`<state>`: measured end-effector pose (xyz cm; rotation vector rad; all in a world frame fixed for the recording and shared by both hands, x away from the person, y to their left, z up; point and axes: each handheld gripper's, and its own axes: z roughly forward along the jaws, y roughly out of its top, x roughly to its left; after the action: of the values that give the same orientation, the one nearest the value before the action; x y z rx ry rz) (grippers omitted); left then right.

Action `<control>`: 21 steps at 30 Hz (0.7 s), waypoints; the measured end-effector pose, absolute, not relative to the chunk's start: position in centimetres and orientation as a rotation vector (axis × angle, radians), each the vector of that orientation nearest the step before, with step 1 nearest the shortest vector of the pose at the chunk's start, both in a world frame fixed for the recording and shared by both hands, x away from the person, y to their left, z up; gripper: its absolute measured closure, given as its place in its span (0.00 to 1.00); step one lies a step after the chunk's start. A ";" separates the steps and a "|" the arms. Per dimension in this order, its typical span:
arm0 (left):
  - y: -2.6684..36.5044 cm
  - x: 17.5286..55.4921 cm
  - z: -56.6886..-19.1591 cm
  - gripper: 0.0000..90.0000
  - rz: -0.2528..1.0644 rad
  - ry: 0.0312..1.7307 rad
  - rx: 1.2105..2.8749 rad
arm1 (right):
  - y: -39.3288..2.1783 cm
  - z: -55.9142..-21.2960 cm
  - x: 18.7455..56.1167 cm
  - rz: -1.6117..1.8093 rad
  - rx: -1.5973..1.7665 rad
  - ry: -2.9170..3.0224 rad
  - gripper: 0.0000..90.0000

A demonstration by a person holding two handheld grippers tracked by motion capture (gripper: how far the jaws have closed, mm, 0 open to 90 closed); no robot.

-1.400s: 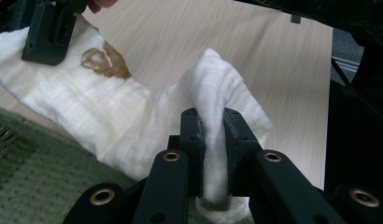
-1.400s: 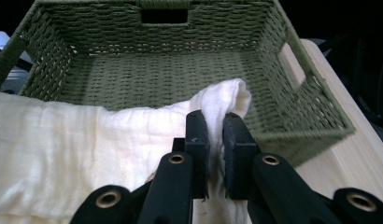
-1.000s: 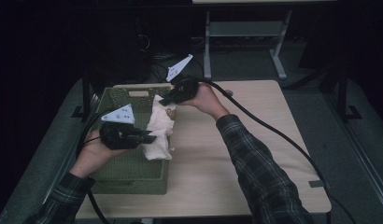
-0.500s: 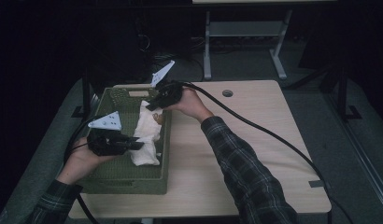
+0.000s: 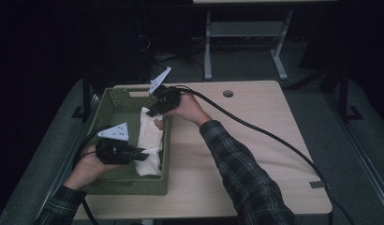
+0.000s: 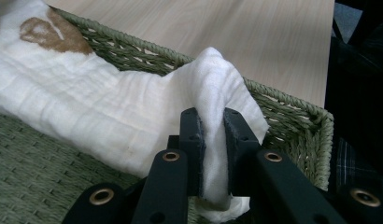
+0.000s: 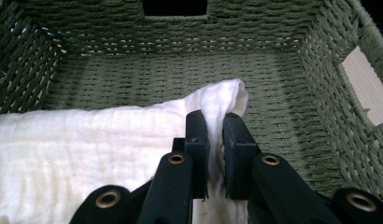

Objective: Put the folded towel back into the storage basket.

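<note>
A folded white cloth (image 5: 150,140) with a small brown print (image 6: 45,32) lies inside a green woven basket (image 5: 116,101), along its right wall. My left gripper (image 5: 142,153) is shut on the cloth's near end; its pads pinch a fold of fabric (image 6: 213,140). My right gripper (image 5: 151,111) is shut on the cloth's far end, with a white fold (image 7: 216,112) squeezed between its jaws just above the basket floor (image 7: 147,74). Both grippers hold the cloth low inside the basket.
The basket sits at the left of a light wooden table (image 5: 255,140). A thick black cable (image 5: 274,138) trails from my right gripper across the tabletop to the right edge. A metal table frame (image 5: 246,33) stands behind in the dark.
Both grippers have carried the cloth leftward and down, from over the basket's right rim into the basket. The cloth now lies stretched out flatter along the right wall.
</note>
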<state>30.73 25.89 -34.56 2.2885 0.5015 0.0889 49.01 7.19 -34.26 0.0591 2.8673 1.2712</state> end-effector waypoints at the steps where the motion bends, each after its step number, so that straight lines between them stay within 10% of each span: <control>1: 25.9 30.7 -34.6 0.88 0.084 0.503 2.287 | 7.2 -34.3 48.9 1.265 0.065 2.873 0.91; 7: 25.7 30.8 -35.1 0.86 0.066 0.483 2.296 | 7.3 -34.8 48.8 1.242 0.051 2.883 0.91; 14: 25.5 31.0 -35.3 0.51 0.077 0.470 2.278 | 7.2 -34.9 49.2 1.227 0.060 2.881 0.91; 21: 25.4 31.3 -35.2 0.45 0.095 0.479 2.253 | 7.1 -34.8 49.6 1.233 0.078 2.870 0.91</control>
<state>31.29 25.39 -35.18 2.2529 0.4790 0.0946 49.63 7.12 -34.79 0.0780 2.8703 1.2331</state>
